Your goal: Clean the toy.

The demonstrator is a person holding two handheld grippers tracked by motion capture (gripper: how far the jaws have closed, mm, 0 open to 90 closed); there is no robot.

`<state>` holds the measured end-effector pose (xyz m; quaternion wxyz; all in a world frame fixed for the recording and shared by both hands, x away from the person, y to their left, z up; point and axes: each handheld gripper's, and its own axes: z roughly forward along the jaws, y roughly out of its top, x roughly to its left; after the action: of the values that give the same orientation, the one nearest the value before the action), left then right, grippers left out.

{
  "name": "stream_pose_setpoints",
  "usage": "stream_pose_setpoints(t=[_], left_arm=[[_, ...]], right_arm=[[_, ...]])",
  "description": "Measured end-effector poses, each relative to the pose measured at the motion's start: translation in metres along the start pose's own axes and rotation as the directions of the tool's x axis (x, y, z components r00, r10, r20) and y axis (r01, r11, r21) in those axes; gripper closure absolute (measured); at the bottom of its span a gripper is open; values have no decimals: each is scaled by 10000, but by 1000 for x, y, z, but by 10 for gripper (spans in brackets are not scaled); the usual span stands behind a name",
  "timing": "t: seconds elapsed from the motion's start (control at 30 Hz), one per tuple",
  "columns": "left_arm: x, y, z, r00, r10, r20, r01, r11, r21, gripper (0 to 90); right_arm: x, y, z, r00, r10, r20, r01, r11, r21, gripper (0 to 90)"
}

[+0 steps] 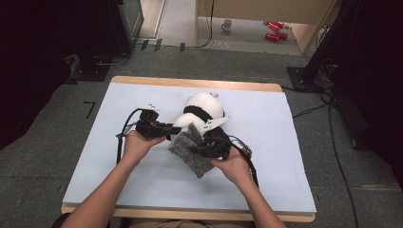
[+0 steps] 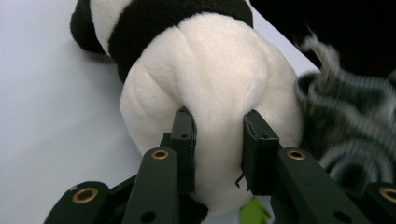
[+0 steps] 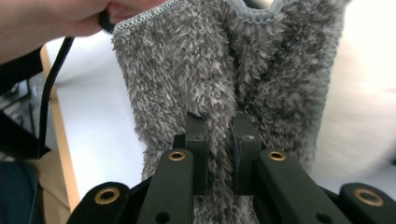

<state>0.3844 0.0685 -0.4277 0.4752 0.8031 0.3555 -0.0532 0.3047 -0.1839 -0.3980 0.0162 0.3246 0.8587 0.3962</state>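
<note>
A black-and-white plush panda [image 1: 203, 110] lies in the middle of the white-covered table [image 1: 266, 166]. My left gripper [image 1: 167, 129] comes in from the left and is shut on the panda's white rump [image 2: 219, 102], pinching the plush between both pads. A fluffy grey cloth [image 1: 191, 151] hangs in front of the panda, lifted off the table. My right gripper [image 1: 198, 150] is shut on a fold of that grey cloth [image 3: 219, 84], which drapes down over its jaws. The grey cloth [image 2: 345, 126] shows at the right edge of the left gripper view.
The table's wooden edge [image 1: 190, 214] runs along the front. Cables [image 1: 332, 142] trail over the carpet at the right. Far back on the floor stand a mug [image 1: 227, 24] and red cans [image 1: 273, 30]. Dark equipment stands at both back corners.
</note>
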Motion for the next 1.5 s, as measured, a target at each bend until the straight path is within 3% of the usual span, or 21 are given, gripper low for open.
stream_pose_setpoints(t=[0.2, 0.33, 0.5, 0.53, 0.63, 0.67, 0.7, 0.8, 0.83, 0.87, 0.93, 1.07, 1.13, 1.2, 1.3, 1.4, 1.5], left_arm=[[6, 1, -11, 10000, -24, 17, 24, 9994, -342, 705], [15, 0, -24, 9999, -148, -9, 147, 9981, -606, 710], [21, -1, -34, 9997, -230, -70, 221, 9946, -1017, 716], [23, -1, -37, 9996, -284, -49, 276, 9934, -1116, 716], [29, -3, -43, 9992, -353, -189, 329, 9932, -1119, 717], [33, -5, -45, 9989, -432, -207, 406, 9928, -1129, 717], [33, -5, -45, 9989, -432, -207, 406, 9928, -1129, 717], [38, -6, -47, 9984, -504, -269, 471, 9926, -1117, 715], [40, -6, -48, 9983, -525, -263, 496, 9934, -1032, 715], [42, -8, -48, 9983, -456, -352, 422, 9949, -914, 713], [44, -9, -47, 9986, -406, -351, 377, 9961, -794, 712], [46, -13, -44, 9986, -108, -511, 82, 9986, -522, 703], [48, -14, -44, 9989, -86, -456, 63, 9988, -493, 700], [49, -16, -44, 9991, -66, -410, 47, 9989, -465, 685], [51, -17, -44, 9993, -19, -387, 0, 9989, -473, 668], [51, -18, -44, 9990, 287, -347, -301, 9988, -396, 638], [51, -19, -45, 9987, 358, -373, -376, 9982, -466, 571]], right_arm=[[-17, 0, -24, 9975, 534, 471, -506, 9970, -592, 813], [-37, -6, -44, 9869, 1216, 1061, -1109, 9887, -1011, 813], [-50, -13, -51, 9763, 1567, 1492, -1403, 9834, -1149, 813], [-59, -17, -55, 9684, 1787, 1740, -1584, 9795, -1246, 813], [-66, -22, -57, 9596, 2008, 1971, -1777, 9756, -1289, 813], [-76, -29, -58, 9482, 2361, 2124, -2113, 9683, -1329, 812], [-76, -29, -58, 9482, 2361, 2124, -2113, 9683, -1329, 812], [-93, -41, -57, 9335, 2712, 2343, -2472, 9606, -1272, 808], [-93, -41, -57, 9335, 2712, 2343, -2472, 9606, -1272, 808], [-103, -49, -57, 9218, 2992, 2467, -2745, 9528, -1298, 808], [-106, -52, -57, 9183, 3063, 2510, -2814, 9507, -1307, 808], [-121, -65, -56, 8953, 3372, 2912, -3105, 9409, -1349, 792], [-123, -67, -55, 8937, 3343, 2993, -3067, 9420, -1364, 792], [-130, -73, -53, 8796, 3361, 3366, -3090, 9417, -1329, 778], [-135, -77, -50, 8727, 3388, 3516, -3159, 9408, -1225, 769], [-139, -80, -46, 8642, 3417, 3693, -3266, 9393, -1049, 757], [-141, -82, -41, 8599, 3422, 3788, -3370, 9379, -824, 735]])
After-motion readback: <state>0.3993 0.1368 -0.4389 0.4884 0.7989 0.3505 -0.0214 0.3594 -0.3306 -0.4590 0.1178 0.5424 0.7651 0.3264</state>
